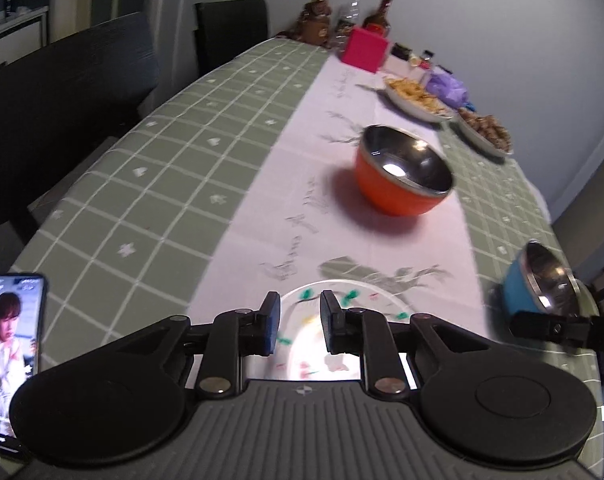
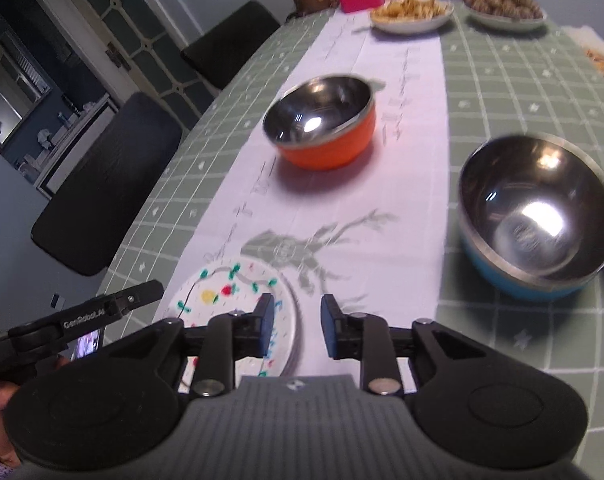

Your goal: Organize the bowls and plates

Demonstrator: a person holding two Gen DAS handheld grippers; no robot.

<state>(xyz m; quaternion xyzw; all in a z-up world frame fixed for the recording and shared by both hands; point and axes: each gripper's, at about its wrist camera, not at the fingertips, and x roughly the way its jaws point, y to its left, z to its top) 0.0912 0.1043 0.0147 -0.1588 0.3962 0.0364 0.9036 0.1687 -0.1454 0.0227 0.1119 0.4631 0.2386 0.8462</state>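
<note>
Two grippers hover over a laid table, jaws slightly parted and empty.
The left gripper and right gripper hang above the plate at the near edge; orange bowl mid-runner, blue bowl (steel-lined) toward the right edge.

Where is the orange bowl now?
The orange bowl stands on the white runner mid-table, beyond the painted plate and left of the blue bowl.

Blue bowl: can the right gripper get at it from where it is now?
Probably yes. The right gripper is open and holds nothing, and the blue bowl sits ahead to its right, with only bare tablecloth between them.
</note>
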